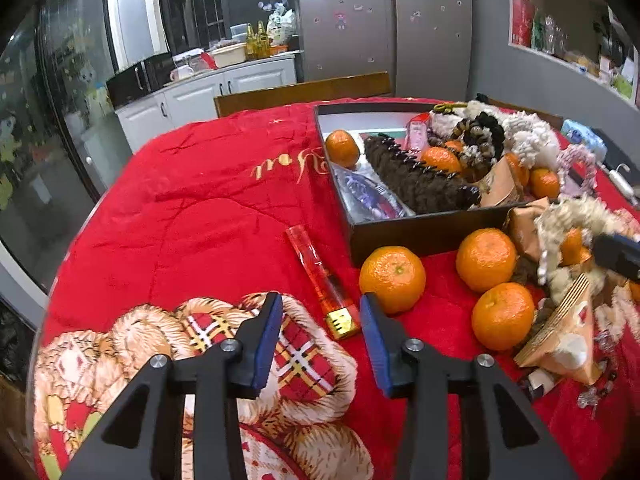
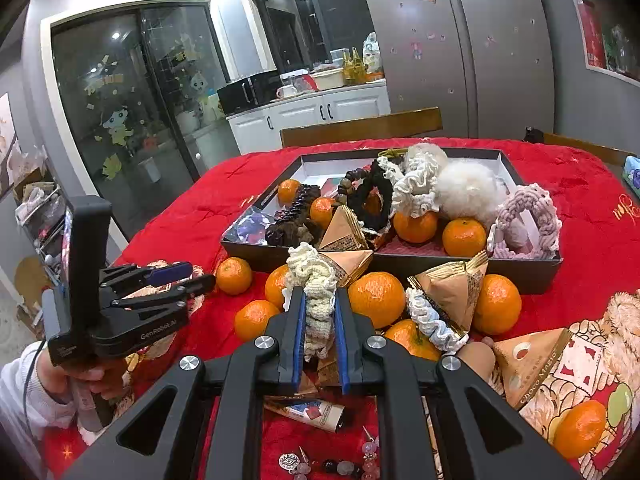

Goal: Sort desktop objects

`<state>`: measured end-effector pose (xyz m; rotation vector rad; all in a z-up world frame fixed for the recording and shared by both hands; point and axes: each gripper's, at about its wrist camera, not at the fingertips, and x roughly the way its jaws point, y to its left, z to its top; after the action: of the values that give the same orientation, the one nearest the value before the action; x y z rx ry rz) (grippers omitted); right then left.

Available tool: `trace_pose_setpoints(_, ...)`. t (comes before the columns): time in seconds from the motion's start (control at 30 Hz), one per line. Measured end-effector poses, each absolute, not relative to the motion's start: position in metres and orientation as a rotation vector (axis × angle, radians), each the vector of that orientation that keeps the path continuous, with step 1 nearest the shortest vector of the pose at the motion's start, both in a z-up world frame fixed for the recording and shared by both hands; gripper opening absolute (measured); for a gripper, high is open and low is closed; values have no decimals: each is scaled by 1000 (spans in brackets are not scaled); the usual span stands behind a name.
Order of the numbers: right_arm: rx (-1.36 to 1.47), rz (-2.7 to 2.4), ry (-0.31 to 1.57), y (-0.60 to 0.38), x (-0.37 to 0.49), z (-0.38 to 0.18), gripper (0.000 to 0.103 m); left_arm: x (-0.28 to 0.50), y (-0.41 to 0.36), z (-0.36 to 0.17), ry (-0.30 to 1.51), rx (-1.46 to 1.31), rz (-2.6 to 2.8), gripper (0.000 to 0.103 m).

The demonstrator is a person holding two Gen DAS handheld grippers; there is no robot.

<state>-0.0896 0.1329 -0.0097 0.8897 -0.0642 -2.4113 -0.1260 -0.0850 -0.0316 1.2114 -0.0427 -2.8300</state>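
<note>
Right wrist: tongs [image 2: 320,312] clamping scrunchie [image 2: 316,312].

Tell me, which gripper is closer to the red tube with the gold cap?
Left. The left gripper hangs open right by the red tube; the right gripper is off among the oranges, clamping a cream scrunchie.

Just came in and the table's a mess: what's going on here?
A person is sorting clutter on a red tablecloth with a gripper in each hand. The right gripper is shut on a cream scrunchie among loose tangerines and snack packets. The left gripper is open and empty above a red tube. The black tray already holds scrunchies, tangerines and packets.
</note>
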Motion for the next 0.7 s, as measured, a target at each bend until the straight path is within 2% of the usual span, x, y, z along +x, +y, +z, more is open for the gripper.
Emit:
trace_pose_setpoints(0.13,909,-2403,-73,135,-91,-12,13,-132,-82,-38,-29,1273,-2837,42)
trace_pose_setpoints(0.27,919,-2402,-76,135,-90,-11,13,-145,-81,-43,-36,1328,-2831,51)
trace_pose_setpoints(0.4,912,-2397,-75,134,-88,-9,13,-149,-84,-43,1,1346,-2856,52)
trace_pose_setpoints(0.43,913,-2398,-76,134,-89,-9,13,-147,-82,-43,-10,1343,-2858,49)
trace_pose_setpoints(0.53,918,-2398,-80,134,-89,-9,13,-145,-82,-43,-20,1345,-2891,31)
trace_pose_setpoints(0.7,886,-2389,-62,132,-83,-5,13,-142,-88,-42,39,1335,-2888,26)
